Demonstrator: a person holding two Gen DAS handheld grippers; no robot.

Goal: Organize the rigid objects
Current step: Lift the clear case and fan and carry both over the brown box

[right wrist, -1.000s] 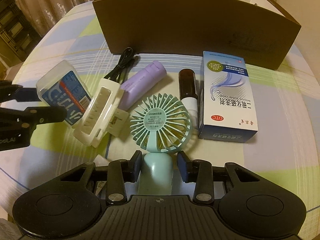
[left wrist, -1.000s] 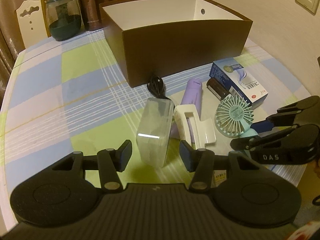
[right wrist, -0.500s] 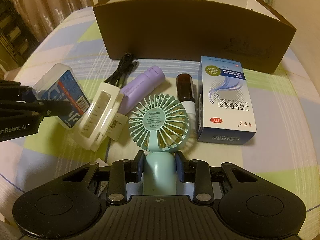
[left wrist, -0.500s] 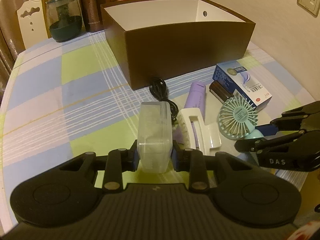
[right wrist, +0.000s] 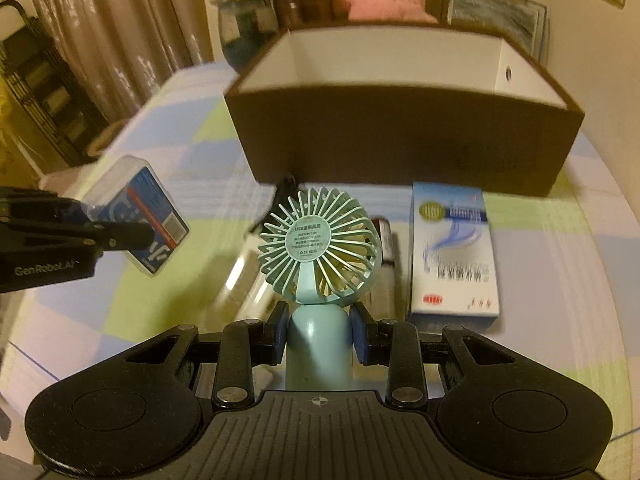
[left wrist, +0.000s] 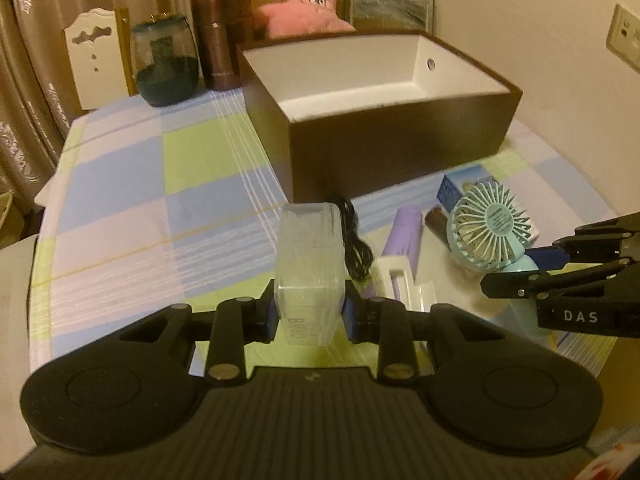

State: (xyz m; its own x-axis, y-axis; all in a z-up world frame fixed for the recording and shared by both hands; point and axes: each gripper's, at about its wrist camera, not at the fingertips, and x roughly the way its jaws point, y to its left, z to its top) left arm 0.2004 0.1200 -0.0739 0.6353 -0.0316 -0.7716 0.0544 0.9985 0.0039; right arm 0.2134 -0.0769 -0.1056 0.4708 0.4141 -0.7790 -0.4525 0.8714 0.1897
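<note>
My left gripper [left wrist: 310, 316] is shut on a clear plastic box [left wrist: 310, 264] with a blue label [right wrist: 144, 216], held above the checked tablecloth. My right gripper [right wrist: 318, 338] is shut on the handle of a mint-green handheld fan [right wrist: 318, 238], also lifted; the fan [left wrist: 486, 232] shows at the right of the left wrist view. Behind both stands the brown storage box [left wrist: 392, 148] with a white, empty inside [right wrist: 392, 62]. On the cloth lie a purple tube [left wrist: 404, 236], a white clip-like piece [left wrist: 404, 284], a black cable [left wrist: 356, 248], a dark bottle [right wrist: 386, 248] and a blue-white carton [right wrist: 454, 248].
At the far edge of the table stand a dark glass jar [left wrist: 166, 64], brown canisters [left wrist: 220, 44], a pink plush star [left wrist: 308, 8] and a framed picture [right wrist: 494, 16]. A white chair back [left wrist: 98, 56] rises at the far left. Wall sockets [left wrist: 626, 36] sit on the right wall.
The left jaws closed onto the clear box and lifted it off the cloth. The right gripper tightened on the fan's handle and raised it. Both views now look higher over the brown box.
</note>
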